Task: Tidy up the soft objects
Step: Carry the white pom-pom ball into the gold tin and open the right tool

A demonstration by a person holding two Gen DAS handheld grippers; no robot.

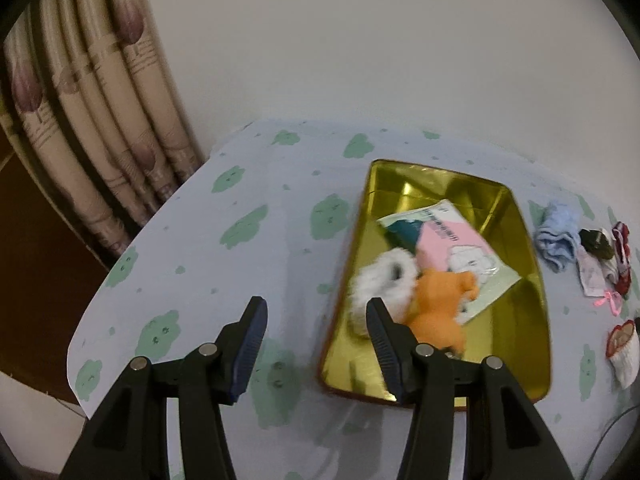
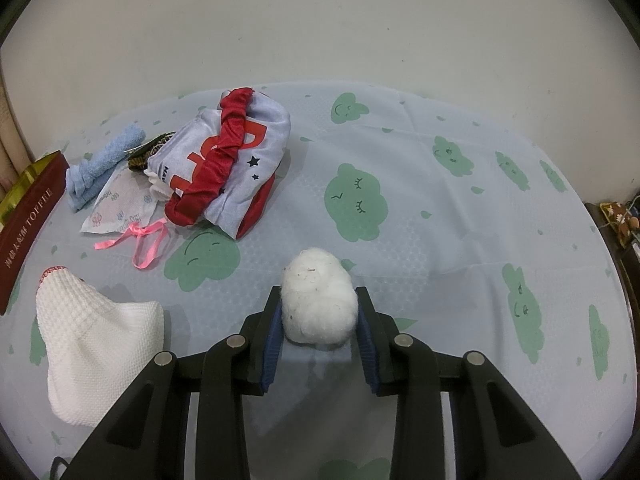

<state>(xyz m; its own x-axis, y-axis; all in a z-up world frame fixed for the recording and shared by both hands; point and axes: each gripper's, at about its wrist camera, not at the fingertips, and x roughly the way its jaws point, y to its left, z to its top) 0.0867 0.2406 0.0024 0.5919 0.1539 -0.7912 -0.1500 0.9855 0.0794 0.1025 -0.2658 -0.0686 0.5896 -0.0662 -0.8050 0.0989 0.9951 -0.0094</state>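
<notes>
In the left wrist view, a gold tin box point(image 1: 524, 320) lies on the table and holds a white fluffy slipper point(image 1: 380, 280), an orange plush toy point(image 1: 440, 304) and a flat printed packet point(image 1: 460, 248). My left gripper point(image 1: 316, 308) is open and empty, just left of the box's near end. In the right wrist view, my right gripper point(image 2: 318, 300) is shut on a white fluffy ball point(image 2: 318, 300) and holds it just above the tablecloth. A white knit sock point(image 2: 92, 344) lies to its left.
A red and grey garment point(image 2: 228, 164), a blue towel point(image 2: 100, 164), a dark item point(image 2: 148, 152) and a packet with a pink ribbon point(image 2: 120, 208) lie at the back left. The tin's red side point(image 2: 28, 224) is at far left. Curtains point(image 1: 92, 120) hang beyond the table's left edge.
</notes>
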